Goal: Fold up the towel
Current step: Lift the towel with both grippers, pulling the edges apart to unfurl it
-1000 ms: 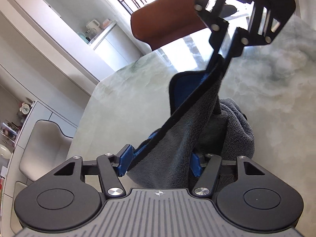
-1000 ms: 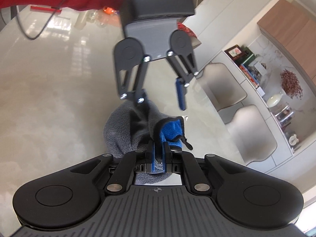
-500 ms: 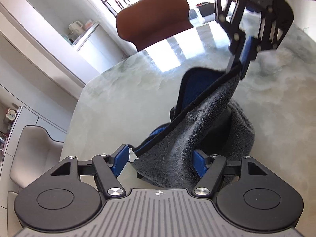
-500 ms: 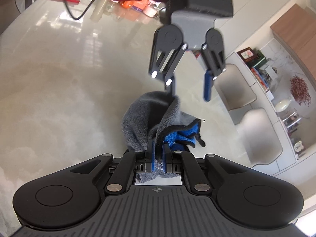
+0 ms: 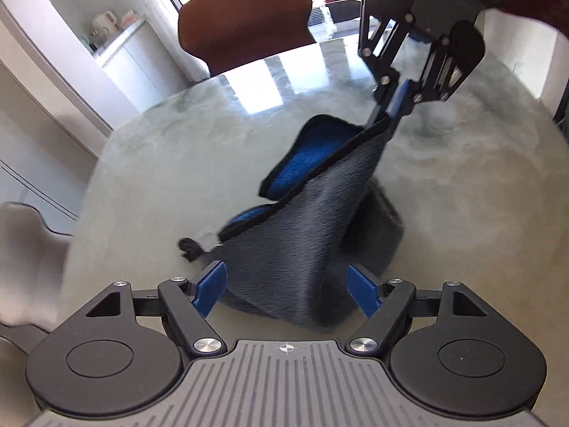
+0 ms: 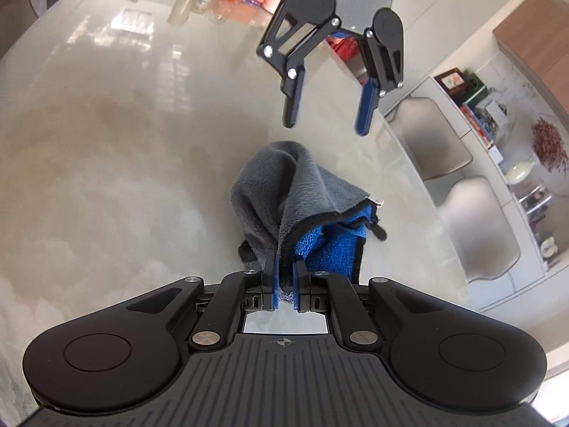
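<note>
Towel point(image 5: 313, 235) showing dark grey plush on one face, bright blue point(image 6: 327, 245) on the other, with black edging. Left gripper point(image 5: 287, 286) wearing black linkages, blue finger pads point(image 5: 209, 286) and a grey ribbed body. Right gripper point(image 6: 284, 279) showing the same black, blue and grey. Table point(image 5: 170, 163) appearing pale green-grey with cloudy marbling, creamier in the right wrist view. Chair point(image 5: 245, 17) looking rust brown. Two other chairs point(image 6: 434, 138) looking off-white.

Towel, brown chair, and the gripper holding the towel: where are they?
Towel point(image 5: 313, 235), left wrist view, grey face.
Chair point(image 5: 245, 17), left wrist view, backrest.
Right gripper point(image 6: 284, 277), right wrist view, between its fingertips.
</note>
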The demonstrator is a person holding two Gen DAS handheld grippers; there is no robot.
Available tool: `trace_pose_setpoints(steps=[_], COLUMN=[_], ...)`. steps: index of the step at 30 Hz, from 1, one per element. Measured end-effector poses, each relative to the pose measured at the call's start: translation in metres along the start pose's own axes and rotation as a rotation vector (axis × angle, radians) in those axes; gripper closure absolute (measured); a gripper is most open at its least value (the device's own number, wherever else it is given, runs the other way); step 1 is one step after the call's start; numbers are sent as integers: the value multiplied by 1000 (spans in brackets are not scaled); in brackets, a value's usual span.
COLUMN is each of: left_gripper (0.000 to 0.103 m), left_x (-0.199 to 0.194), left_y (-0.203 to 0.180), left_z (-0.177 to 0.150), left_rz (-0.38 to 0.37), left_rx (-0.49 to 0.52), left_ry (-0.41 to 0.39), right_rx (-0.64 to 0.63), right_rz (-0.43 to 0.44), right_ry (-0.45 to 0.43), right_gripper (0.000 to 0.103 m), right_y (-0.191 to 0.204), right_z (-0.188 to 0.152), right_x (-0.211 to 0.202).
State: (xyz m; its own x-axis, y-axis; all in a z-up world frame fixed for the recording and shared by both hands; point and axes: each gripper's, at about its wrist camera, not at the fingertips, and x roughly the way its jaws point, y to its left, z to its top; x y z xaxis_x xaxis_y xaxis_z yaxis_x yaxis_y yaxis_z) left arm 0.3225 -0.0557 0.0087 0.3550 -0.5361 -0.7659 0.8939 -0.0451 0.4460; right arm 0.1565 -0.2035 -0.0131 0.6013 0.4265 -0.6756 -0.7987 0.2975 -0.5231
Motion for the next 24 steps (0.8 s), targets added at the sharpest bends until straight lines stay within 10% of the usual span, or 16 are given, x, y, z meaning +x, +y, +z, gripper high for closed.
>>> trace_pose_setpoints(steps=[6,19,24], left_gripper=[25,30,23], left_x=[29,98,113], left_y=[-11,-36,-27], left_z=[19,46,48], left_rz=[131,-38,-83], left_rx=[176,500,437], left_ry=[-2,180,238], right_rx=[-13,12,30], right_rz=[53,56,58], right_ry=[-4,-2,-19], right_gripper=[96,95,95], right_y=[10,10,5], right_z=[0,-8,-9], right_x=[-7,-8,-6])
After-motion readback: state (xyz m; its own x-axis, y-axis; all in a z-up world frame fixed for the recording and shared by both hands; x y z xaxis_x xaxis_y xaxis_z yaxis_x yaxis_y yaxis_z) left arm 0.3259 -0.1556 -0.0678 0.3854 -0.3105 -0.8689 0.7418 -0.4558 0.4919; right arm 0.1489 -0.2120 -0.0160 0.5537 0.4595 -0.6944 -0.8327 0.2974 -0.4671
